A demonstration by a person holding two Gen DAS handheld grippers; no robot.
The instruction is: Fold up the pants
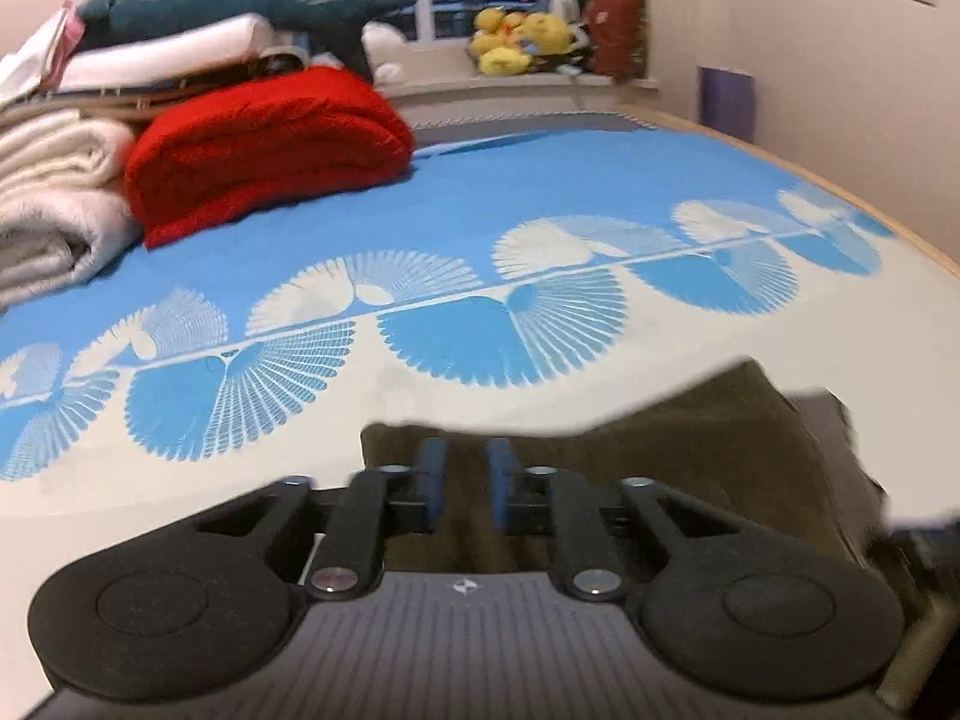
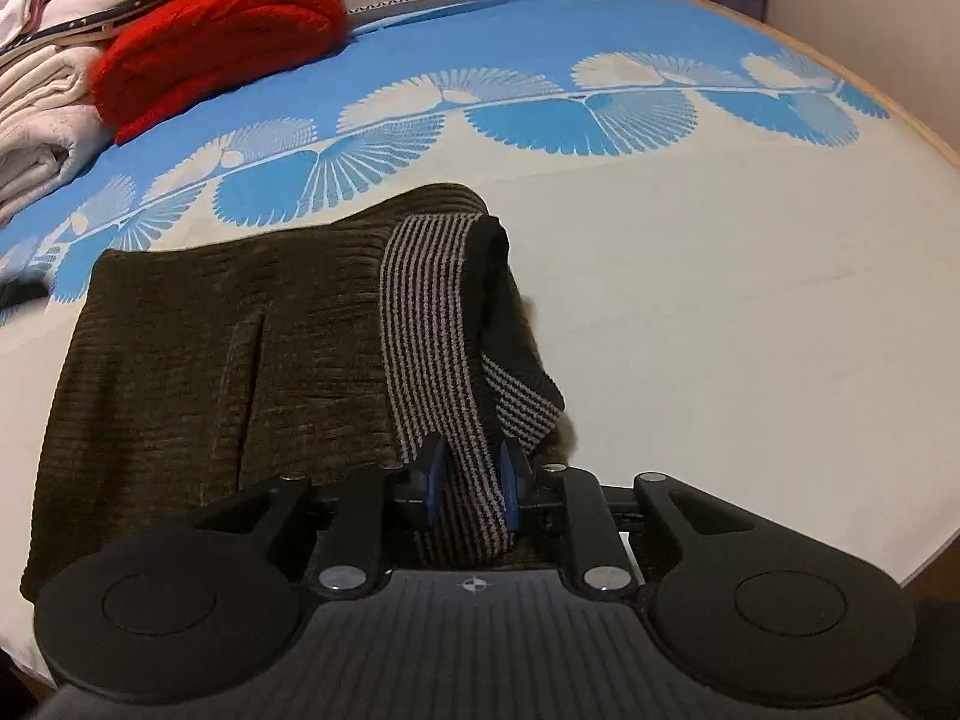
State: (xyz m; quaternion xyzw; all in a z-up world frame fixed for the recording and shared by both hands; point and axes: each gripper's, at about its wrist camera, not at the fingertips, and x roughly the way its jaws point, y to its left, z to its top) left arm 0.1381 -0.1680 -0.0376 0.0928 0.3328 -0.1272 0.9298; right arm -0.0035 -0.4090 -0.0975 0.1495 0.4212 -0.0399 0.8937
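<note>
Pants (image 2: 228,348) of thick, dark olive ribbed knit lie partly folded on a bed (image 2: 720,276) covered by a white and blue sheet with a fan pattern. Their striped waistband (image 2: 432,348), black and grey, runs up the right side of the bundle and curls over at the top.

Judging by the deep folds and the loose drape, the fabric is soft, limp and fairly light, with enough bulk to hold a crease once pressed flat. It will not slip much. The elastic waistband is the firmest part and looks like the best place to take hold; the free corners of the folded edge would also serve.

In the right wrist view, the right gripper (image 2: 471,489) sits at the near end of the bundle with its blue pads (image 2: 433,480) on either side of the waistband, apparently pinching it; the rest of the garment stretches away and to the left of it.

In the left wrist view, which is blurred, the left gripper (image 1: 467,480) hovers over the near part of the dark fabric. Its jaws are drawn nearly together, and no cloth can be made out between them.

Folded blankets, a red one (image 1: 264,144) among them, are stacked well apart at the far left of the bed.
</note>
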